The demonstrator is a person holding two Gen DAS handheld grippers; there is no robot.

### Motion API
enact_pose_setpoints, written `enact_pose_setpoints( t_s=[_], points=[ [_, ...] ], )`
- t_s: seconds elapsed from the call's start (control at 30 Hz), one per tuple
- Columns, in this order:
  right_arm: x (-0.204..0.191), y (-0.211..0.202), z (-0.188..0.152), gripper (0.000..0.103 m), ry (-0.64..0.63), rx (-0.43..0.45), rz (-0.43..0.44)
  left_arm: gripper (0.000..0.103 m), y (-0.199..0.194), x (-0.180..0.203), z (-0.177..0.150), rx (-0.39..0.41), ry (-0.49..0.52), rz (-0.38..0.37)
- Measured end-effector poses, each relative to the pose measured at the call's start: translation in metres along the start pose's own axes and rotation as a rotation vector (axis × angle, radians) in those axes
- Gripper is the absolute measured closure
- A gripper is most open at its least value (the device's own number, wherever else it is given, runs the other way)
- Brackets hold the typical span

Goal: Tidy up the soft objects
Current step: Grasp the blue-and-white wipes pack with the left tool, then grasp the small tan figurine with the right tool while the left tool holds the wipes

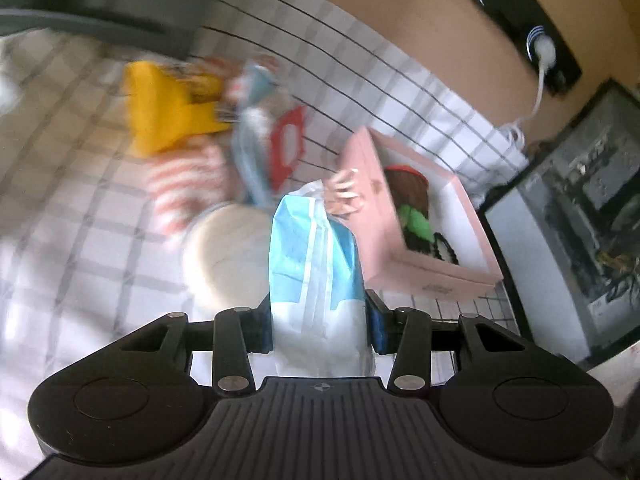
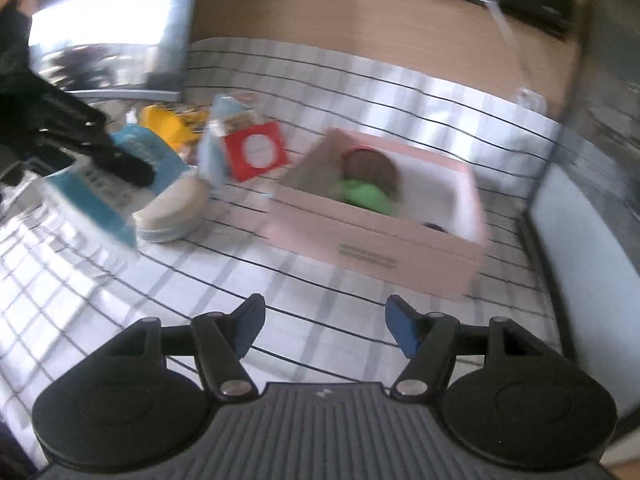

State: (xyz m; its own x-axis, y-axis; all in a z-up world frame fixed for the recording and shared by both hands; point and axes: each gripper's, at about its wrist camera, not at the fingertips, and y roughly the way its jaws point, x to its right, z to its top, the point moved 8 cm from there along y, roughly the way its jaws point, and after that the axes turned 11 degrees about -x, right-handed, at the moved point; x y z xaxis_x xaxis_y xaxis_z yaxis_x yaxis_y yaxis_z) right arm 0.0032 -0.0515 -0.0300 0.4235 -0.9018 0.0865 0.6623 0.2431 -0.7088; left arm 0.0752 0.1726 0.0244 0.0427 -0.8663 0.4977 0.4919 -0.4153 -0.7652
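Far left: a yellow soft item [image 1: 168,108] lies on the checked cloth [image 1: 80,248] that covers the worktop; a red-and-white striped piece [image 1: 184,184] lies just beside it, too blurred to name
Left gripper [image 1: 320,320]: its fingers [image 1: 376,328] press on both sides of a blue-and-white soft pack [image 1: 316,256], which stands up between them, above the cloth; the pack's far end points toward the pink box
Under the pack: a cream round stack [image 2: 176,208] rests on the cloth, just beside the held pack in the right wrist view
Middle: a pale blue soft item [image 2: 218,140] and a red square packet with a white circle [image 2: 256,150] sit close together, between the yellow item and the box
Pink box [image 2: 372,240]: open at the top, on the cloth, right of the pile; inside it lie a brown round thing [image 2: 372,164] and a green soft thing [image 2: 368,196], touching one another
Right gripper [image 2: 324,328]: fingers [image 2: 404,328] stand well apart with nothing between them; it hangs over bare cloth, near the front wall of the box
Far right: a dark framed panel [image 1: 568,216] stands at the cloth's edge; a white cable [image 1: 538,92] runs down the tan wall behind
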Motion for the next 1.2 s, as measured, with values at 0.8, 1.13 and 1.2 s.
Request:
enact_pose_setpoints(
  t_s=[0.8,1.13,1.2],
  points=[
    [-0.039,0.186,0.215,0.074,-0.272,-0.442,-0.048,0.056,-0.086,-0.111,-0.085,0.101,-0.272,-0.013],
    [-0.044,0.221,0.191,0.088,-0.31,-0.573,-0.091,0.056,-0.098,-0.144,-0.108,0.096,-0.381,0.011],
    [-0.051,0.204,0.175,0.088,-0.336,-0.594,-0.03,0.056,-0.1,-0.149,-0.109,0.1,-0.399,0.009]
  ],
)
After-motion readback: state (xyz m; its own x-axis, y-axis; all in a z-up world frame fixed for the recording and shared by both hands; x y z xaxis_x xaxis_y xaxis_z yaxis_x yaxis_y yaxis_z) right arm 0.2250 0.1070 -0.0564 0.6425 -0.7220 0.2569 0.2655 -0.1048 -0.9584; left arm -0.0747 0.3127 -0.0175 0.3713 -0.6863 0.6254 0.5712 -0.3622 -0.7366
